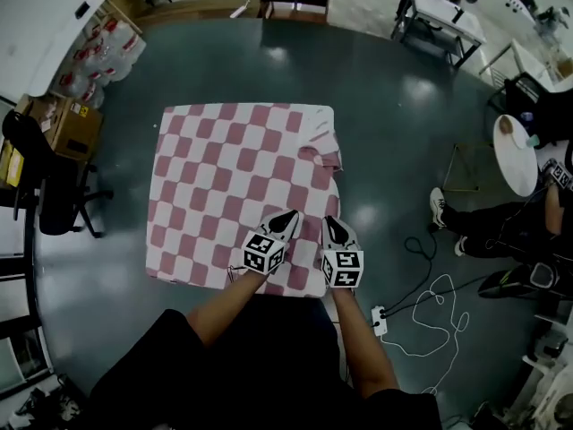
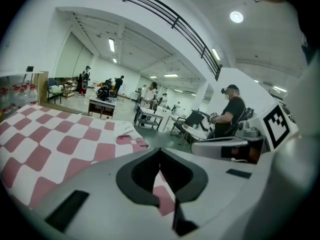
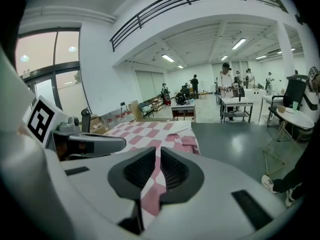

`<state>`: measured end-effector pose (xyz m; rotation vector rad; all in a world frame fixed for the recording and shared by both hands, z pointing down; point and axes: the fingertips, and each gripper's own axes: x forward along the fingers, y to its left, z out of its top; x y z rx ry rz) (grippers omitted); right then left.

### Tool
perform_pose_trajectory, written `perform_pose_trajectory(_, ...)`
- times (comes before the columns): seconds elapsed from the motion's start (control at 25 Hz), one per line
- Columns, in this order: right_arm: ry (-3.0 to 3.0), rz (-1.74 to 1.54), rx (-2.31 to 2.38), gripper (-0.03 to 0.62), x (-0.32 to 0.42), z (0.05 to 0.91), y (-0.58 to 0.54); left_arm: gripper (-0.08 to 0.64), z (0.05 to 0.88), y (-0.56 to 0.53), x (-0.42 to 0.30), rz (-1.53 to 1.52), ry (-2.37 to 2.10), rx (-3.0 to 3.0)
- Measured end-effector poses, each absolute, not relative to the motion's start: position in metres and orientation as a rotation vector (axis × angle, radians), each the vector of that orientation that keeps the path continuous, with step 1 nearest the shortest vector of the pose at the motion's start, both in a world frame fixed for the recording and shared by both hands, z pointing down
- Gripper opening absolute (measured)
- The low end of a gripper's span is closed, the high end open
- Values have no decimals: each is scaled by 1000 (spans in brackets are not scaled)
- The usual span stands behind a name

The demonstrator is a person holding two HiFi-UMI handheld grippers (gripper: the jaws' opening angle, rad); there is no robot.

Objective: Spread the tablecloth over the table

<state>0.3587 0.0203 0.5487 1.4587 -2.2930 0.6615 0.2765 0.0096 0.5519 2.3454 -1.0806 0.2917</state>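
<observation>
— Nearest first: the right gripper (image 3: 156, 156) is clamped on a pinch of the tablecloth (image 1: 224, 177) by its near edge. The left gripper (image 2: 159, 151), just beside it, is closed too (cloth shows below its tips, so it is likely pinching).
— And the cover?
— Mostly flat, hiding the table. I judge one job remains: the tablecloth's far right corner (image 1: 320, 143) lies folded back.

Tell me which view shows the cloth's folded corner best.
The head view: from above, the folded corner shows against the whole cloth. Both gripper views catch it low and edge-on, far past the jaws.
</observation>
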Motion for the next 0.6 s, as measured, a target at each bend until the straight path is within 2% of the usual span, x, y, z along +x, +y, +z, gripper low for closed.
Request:
perform_pose_trajectory(0.24, -2187, 675, 1486, 41, 385, 569, -30, 11, 566, -39, 272, 268, -1049, 2356)
perform_pose_trajectory(0.6, -2084, 696, 1325, 126, 431, 666, -123, 11, 606, -91, 296, 331, -1066, 2297)
